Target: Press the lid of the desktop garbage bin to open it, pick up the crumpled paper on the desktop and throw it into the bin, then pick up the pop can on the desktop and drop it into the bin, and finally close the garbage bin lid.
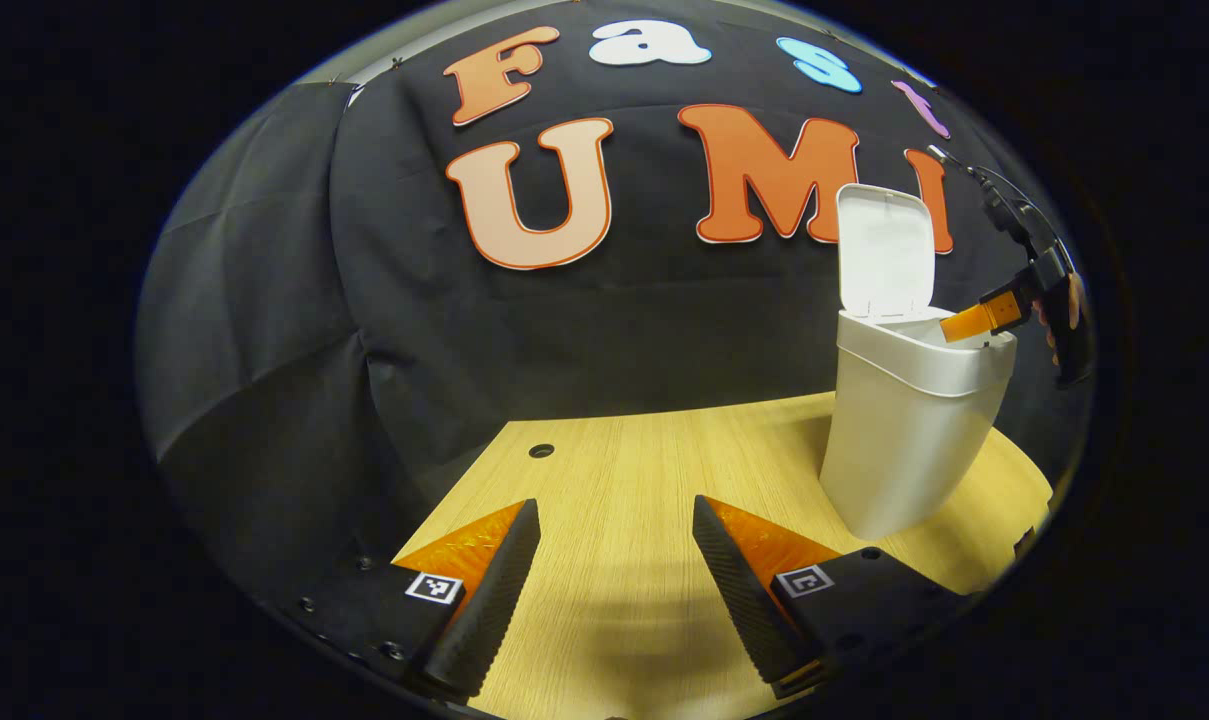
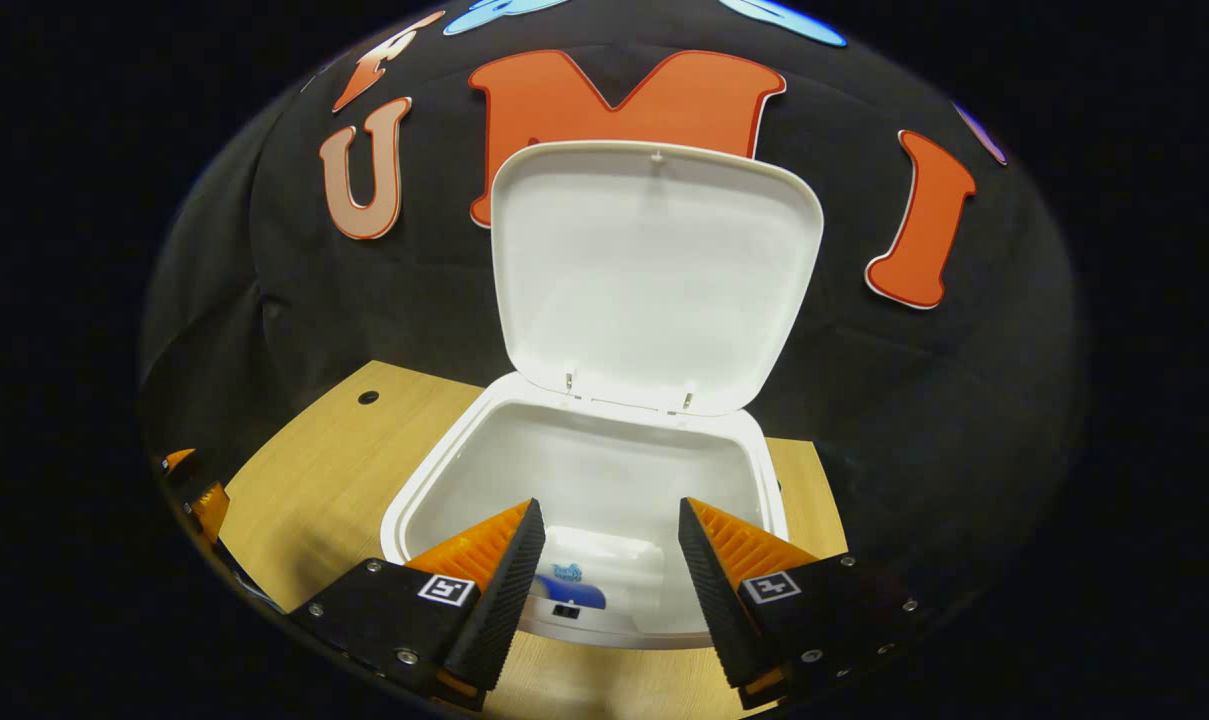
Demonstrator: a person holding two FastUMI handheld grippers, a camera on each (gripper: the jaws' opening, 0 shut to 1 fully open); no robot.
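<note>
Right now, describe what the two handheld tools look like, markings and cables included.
Each tool, left and right, ends in two wedge-shaped fingers with ribbed inner faces. The fingers sit on dark blocks with small screws, and each block carries a square black-and-white marker tag. In the left gripper view the right tool appears farther off over the bin, with a thin dark cable looping above it.

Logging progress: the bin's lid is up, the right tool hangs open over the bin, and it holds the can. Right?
Not quite: the right tool is empty, as the right gripper view shows. Its jaws stand apart with nothing between them. The rest holds: the lid is up and the tool hangs open over the bin.
</note>
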